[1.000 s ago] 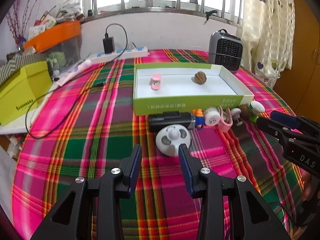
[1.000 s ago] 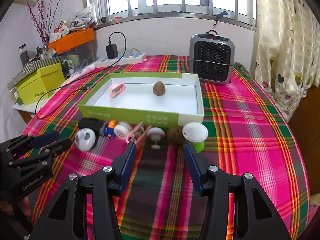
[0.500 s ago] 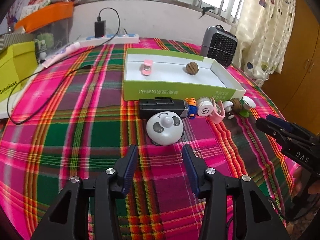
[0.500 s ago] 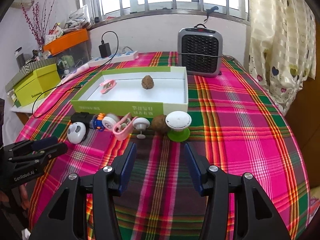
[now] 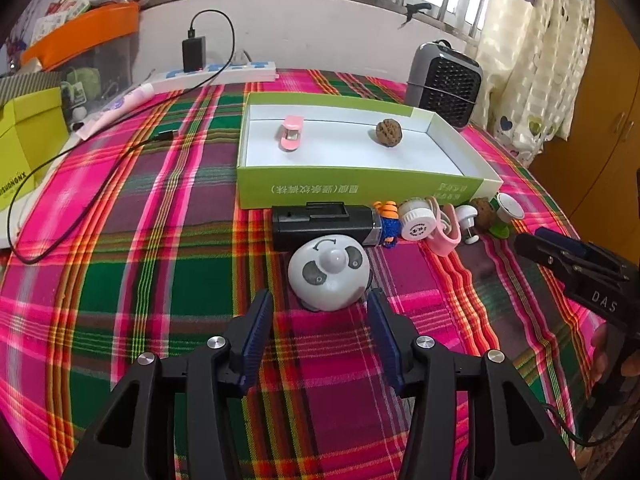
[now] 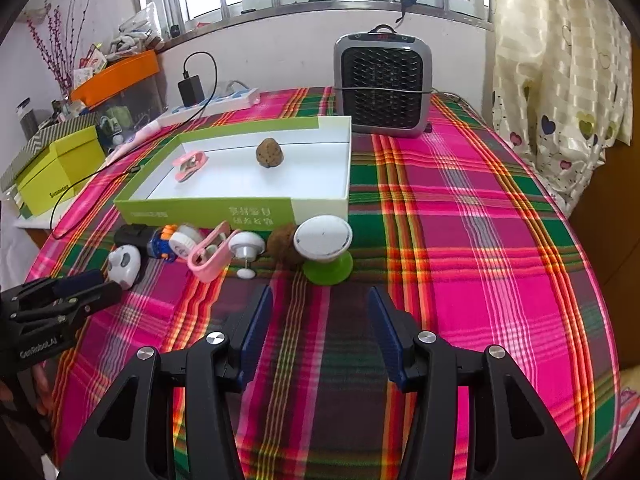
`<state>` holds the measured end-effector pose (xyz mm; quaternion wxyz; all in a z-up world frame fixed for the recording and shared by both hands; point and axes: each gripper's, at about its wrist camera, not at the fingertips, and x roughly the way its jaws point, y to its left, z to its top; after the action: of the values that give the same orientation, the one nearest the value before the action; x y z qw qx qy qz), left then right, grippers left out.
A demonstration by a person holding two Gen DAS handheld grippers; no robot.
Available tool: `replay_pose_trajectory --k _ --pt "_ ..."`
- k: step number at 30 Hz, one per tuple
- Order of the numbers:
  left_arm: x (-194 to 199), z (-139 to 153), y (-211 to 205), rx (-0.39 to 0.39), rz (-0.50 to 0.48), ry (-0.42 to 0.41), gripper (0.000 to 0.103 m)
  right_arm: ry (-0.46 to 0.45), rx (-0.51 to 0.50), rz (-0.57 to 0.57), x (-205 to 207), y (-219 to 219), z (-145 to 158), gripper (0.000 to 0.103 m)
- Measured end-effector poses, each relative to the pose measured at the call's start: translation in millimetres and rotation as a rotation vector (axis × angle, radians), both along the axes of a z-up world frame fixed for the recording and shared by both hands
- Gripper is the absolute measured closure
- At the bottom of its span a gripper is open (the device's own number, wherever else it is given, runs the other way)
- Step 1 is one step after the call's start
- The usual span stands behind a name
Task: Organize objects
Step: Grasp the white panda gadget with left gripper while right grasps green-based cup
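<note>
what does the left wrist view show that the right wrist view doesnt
Left wrist only: the panda toy's face close before the open left gripper, and the black device's full length.

Right wrist only: the heater's red display and the branches in a vase.

Both: the green tray holding the pink clip and walnut.

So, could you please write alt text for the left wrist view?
The open left gripper hovers just short of a white panda-faced gadget on a plaid tablecloth. Behind it, small items line a green tray holding a pink toy car and a walnut.
</note>
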<state>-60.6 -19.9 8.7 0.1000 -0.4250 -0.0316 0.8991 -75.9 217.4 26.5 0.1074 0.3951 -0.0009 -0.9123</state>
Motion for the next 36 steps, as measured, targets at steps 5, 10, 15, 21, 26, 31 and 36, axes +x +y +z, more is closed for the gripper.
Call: replay_pose_trajectory --k 5,10,15,21,26,31,36 --pt "-6 0 3 -0.023 -0.001 -0.001 0.055 -0.015 -0.006 0.004 -12 1 -3 0.052" --pt "-10 -1 7 -0.045 0.001 -0.002 0.055 -0.014 -0.006 0.01 -22 2 -3 0.052" --pt "-12 -1 8 -0.049 0.005 -0.002 0.055 -0.007 0.0 0.033 -28 -2 -3 0.052" --pt "-13 -1 8 -0.05 0.006 -0.002 0.055 -0.01 -0.016 0.044 -32 -2 -3 0.052" --pt "-14 -1 8 -0.049 0.006 -0.002 0.055 -0.016 -0.027 0.047 -35 -1 -4 0.052" --pt "-13 -1 9 -0.051 0.006 -0.002 0.056 -0.013 -0.031 0.043 -35 -1 -3 0.052" --pt "-14 -1 7 -0.05 0.013 -0.003 0.06 -0.008 -0.034 0.047 -34 -1 -2 0.057"
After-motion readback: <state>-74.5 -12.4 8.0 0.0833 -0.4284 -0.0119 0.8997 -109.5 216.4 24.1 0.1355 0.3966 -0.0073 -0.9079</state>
